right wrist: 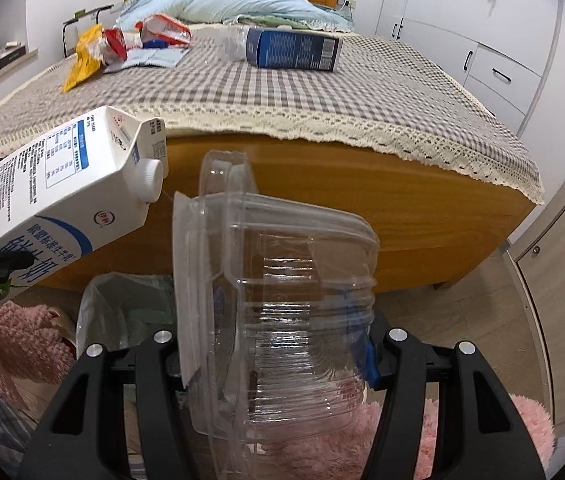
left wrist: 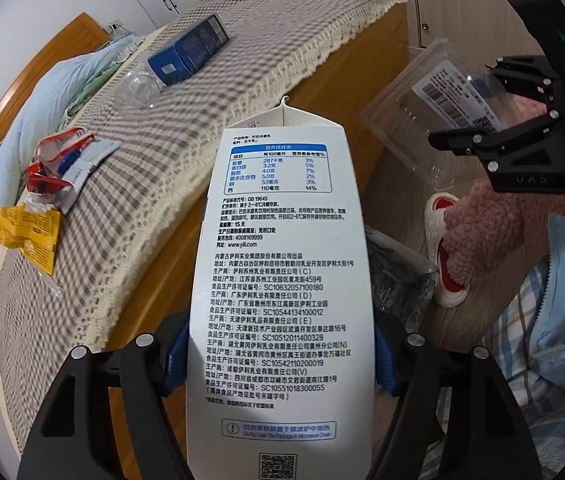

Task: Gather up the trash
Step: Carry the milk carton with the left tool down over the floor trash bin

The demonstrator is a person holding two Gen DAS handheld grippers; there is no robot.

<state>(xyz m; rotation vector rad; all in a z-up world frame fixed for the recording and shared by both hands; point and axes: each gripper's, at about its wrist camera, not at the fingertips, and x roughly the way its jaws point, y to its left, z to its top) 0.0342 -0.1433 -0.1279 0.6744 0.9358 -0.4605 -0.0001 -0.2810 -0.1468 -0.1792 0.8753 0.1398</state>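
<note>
Between my left gripper's [left wrist: 282,364] fingers I have a white milk carton [left wrist: 282,280] clamped; my right gripper [right wrist: 274,360] is squeezed on a clear plastic box [right wrist: 282,300]. Both hang in front of the bed [right wrist: 322,200], above a lined bin [right wrist: 122,304] at its foot. On the bed's checked cover lie a blue carton [right wrist: 294,49], a clear bottle [right wrist: 232,42] and crumpled wrappers [right wrist: 122,46].

Even, soft indoor light; strong fisheye bending with dark corners, and motion blur on the checked bedspread [left wrist: 130,184].
</note>
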